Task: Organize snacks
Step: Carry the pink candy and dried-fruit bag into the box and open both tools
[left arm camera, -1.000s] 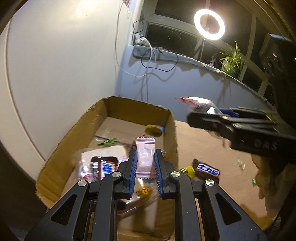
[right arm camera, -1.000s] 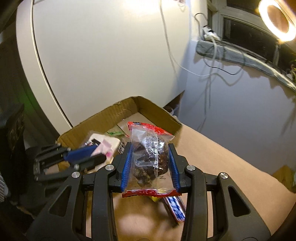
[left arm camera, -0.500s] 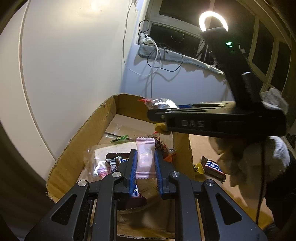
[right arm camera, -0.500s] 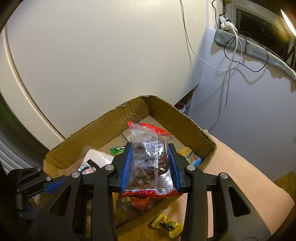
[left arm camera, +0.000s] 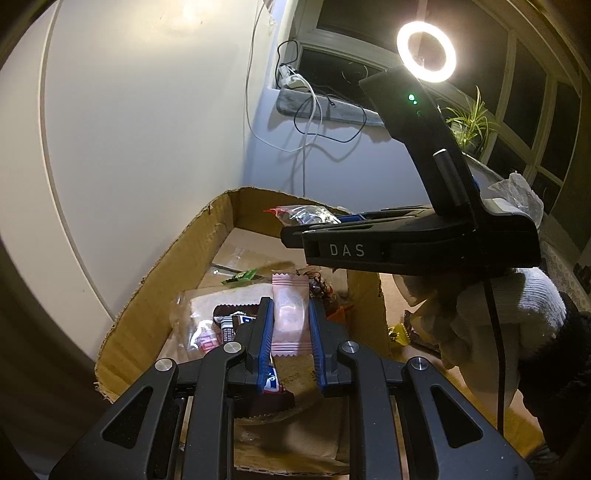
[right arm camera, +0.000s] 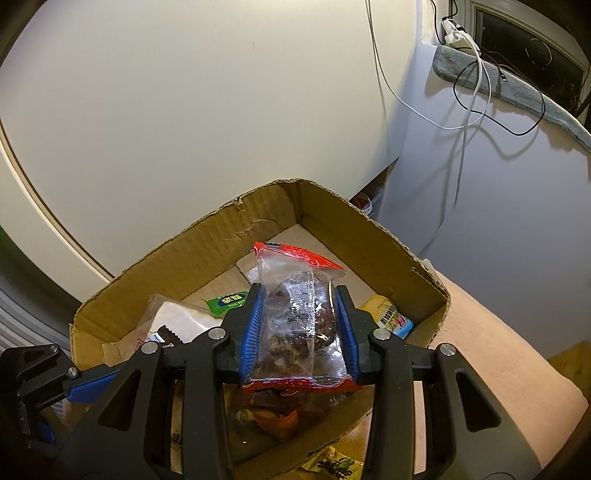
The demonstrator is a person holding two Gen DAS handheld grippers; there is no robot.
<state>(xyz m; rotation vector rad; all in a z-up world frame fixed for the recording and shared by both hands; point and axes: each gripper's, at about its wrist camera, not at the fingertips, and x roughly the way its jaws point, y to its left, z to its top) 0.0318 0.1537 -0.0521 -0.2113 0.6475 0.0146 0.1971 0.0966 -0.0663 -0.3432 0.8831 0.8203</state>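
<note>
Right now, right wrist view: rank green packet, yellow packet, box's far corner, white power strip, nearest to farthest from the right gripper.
1-2. Green packet, in the cardboard box just left of the right gripper, and yellow packet, just right: too close to call.
3. Box's far corner, straight ahead.
4. White power strip, on the ledge, top right.

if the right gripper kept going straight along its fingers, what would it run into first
Probably the floor of the open cardboard box. The right gripper, shut on a clear red-edged packet of dark snacks, points down into it, past a green sachet and a yellow packet. Depth is unclear.
</note>
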